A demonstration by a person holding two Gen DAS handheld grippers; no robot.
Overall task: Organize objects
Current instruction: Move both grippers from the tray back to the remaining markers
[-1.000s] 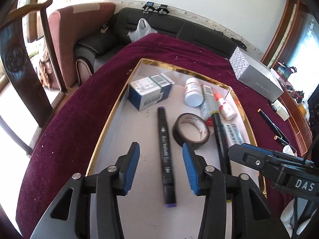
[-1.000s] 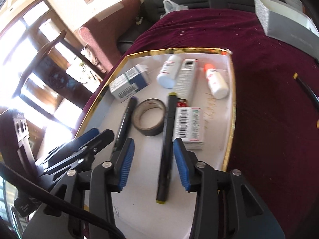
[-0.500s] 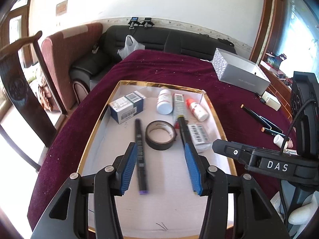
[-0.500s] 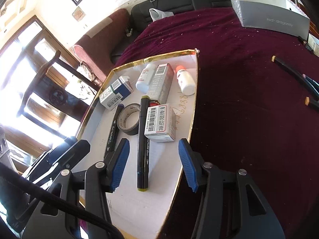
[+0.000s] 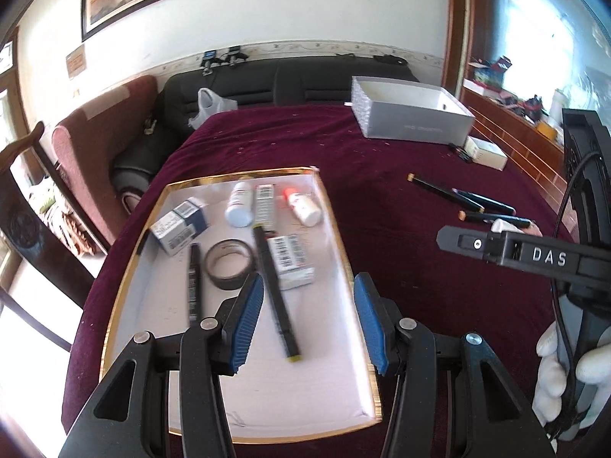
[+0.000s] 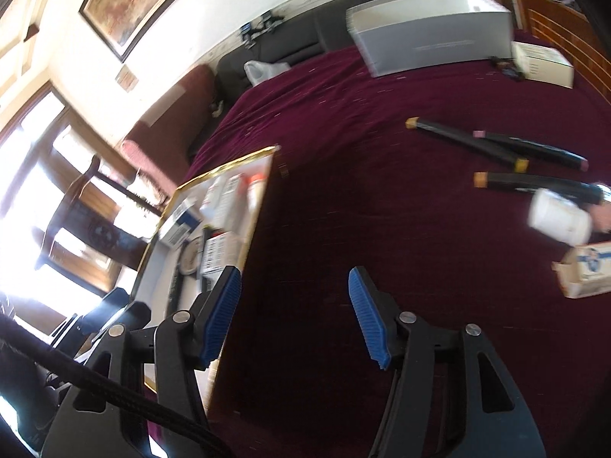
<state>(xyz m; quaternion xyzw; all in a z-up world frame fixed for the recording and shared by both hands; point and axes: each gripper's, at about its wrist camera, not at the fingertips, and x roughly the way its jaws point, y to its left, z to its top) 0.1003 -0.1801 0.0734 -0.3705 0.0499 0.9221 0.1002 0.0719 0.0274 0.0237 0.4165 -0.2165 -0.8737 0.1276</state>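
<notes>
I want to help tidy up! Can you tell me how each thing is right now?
Left gripper: open, empty.
Right gripper: open, empty, jaws just widened.
Gold-edged tray: holding boxes, bottles, markers, tape.
Tape roll: lying flat in tray.
Grey box: open-topped.
Loose markers: lying outside tray.

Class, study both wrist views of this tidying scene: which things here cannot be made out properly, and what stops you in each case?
- Print on the white bottle, right wrist view: motion blur.
- Small carton beside it, right wrist view: cut off by the picture's edge.
- Tray contents, right wrist view: seen edge-on and blurred.
- Labels on the boxes in the tray, left wrist view: too small to read.
</notes>
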